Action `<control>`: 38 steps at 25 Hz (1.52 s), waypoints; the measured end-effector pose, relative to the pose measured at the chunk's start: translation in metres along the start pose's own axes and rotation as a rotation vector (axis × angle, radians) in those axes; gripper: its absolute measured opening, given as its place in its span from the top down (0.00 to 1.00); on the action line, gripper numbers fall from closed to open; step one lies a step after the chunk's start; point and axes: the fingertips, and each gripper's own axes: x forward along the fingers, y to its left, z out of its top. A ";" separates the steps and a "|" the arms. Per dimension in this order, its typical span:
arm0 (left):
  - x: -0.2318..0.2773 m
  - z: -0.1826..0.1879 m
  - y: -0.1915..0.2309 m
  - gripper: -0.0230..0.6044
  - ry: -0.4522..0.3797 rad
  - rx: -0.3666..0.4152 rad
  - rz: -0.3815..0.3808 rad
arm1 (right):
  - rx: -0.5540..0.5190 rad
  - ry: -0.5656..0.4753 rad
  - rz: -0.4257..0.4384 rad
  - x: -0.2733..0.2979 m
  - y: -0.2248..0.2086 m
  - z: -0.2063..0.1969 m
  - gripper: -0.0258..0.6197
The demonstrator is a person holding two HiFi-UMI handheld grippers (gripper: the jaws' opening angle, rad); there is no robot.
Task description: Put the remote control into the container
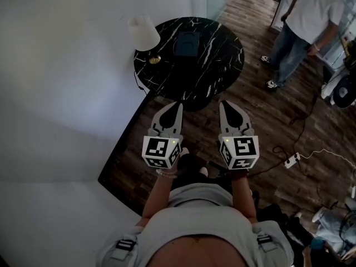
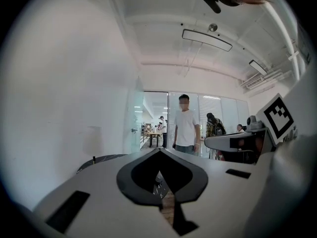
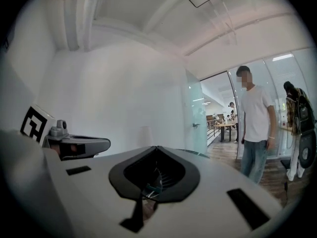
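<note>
A round black marble table stands ahead of me in the head view. On it sits a dark blue-grey container. I cannot make out the remote control; something dark near the container's middle is too small to tell. My left gripper and right gripper are held side by side just short of the table's near edge, pointing at it. Both are shut with nothing between their jaws. In the left gripper view the left gripper has its jaws meeting at the tip, as does the right gripper in the right gripper view.
A lamp with a white shade and a brass base stands at the table's left edge, against the white wall. A person stands on the wood floor to the right. A power strip and cables lie at lower right.
</note>
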 end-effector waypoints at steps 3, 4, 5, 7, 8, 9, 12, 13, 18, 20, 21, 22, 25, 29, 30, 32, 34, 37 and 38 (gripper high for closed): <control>0.012 0.000 0.003 0.95 0.000 -0.002 -0.009 | 0.017 0.003 -0.001 0.007 -0.005 0.002 0.94; 0.016 0.000 0.004 0.95 0.001 -0.001 -0.012 | 0.013 0.007 -0.005 0.010 -0.006 0.002 0.94; 0.020 -0.001 0.006 0.95 0.002 0.000 -0.018 | 0.007 0.010 -0.009 0.014 -0.008 0.002 0.94; 0.030 -0.002 0.009 0.95 0.005 0.001 -0.032 | -0.005 0.016 -0.016 0.022 -0.011 -0.001 0.94; 0.035 -0.002 0.010 0.95 0.007 0.000 -0.039 | -0.010 0.022 -0.017 0.026 -0.013 -0.002 0.94; 0.040 -0.001 0.013 0.95 0.008 -0.001 -0.046 | -0.017 0.030 -0.016 0.032 -0.013 -0.002 0.94; 0.056 0.000 0.026 0.95 0.012 -0.005 -0.062 | -0.041 0.052 -0.018 0.052 -0.014 -0.003 0.94; 0.062 0.000 0.031 0.95 0.014 -0.007 -0.067 | -0.045 0.055 -0.023 0.058 -0.015 -0.003 0.94; 0.091 -0.001 0.055 0.95 0.026 -0.016 -0.098 | -0.038 0.066 -0.061 0.090 -0.021 -0.001 0.94; 0.103 -0.001 0.065 0.95 0.030 -0.018 -0.114 | -0.031 0.072 -0.083 0.103 -0.024 -0.001 0.94; 0.109 -0.001 0.070 0.95 0.032 -0.019 -0.123 | -0.029 0.074 -0.090 0.109 -0.025 -0.001 0.94; 0.114 -0.001 0.075 0.95 0.034 -0.020 -0.133 | -0.025 0.075 -0.097 0.116 -0.025 -0.002 0.94; 0.130 -0.001 0.088 0.95 0.038 -0.016 -0.165 | -0.014 0.074 -0.115 0.137 -0.024 -0.002 0.94; 0.146 -0.004 0.105 0.95 0.042 -0.018 -0.194 | -0.015 0.078 -0.138 0.159 -0.020 -0.007 0.94; 0.150 -0.005 0.109 0.95 0.045 -0.017 -0.199 | -0.014 0.080 -0.145 0.163 -0.020 -0.007 0.94; 0.156 -0.007 0.115 0.95 0.052 -0.015 -0.207 | -0.009 0.082 -0.159 0.168 -0.021 -0.008 0.94; 0.161 -0.005 0.118 0.95 0.055 -0.014 -0.214 | -0.005 0.082 -0.171 0.171 -0.023 -0.005 0.94; 0.164 -0.004 0.120 0.95 0.056 -0.015 -0.226 | 0.005 0.082 -0.181 0.173 -0.024 -0.004 0.94; 0.165 -0.004 0.120 0.95 0.057 -0.016 -0.229 | 0.010 0.082 -0.183 0.174 -0.025 -0.004 0.94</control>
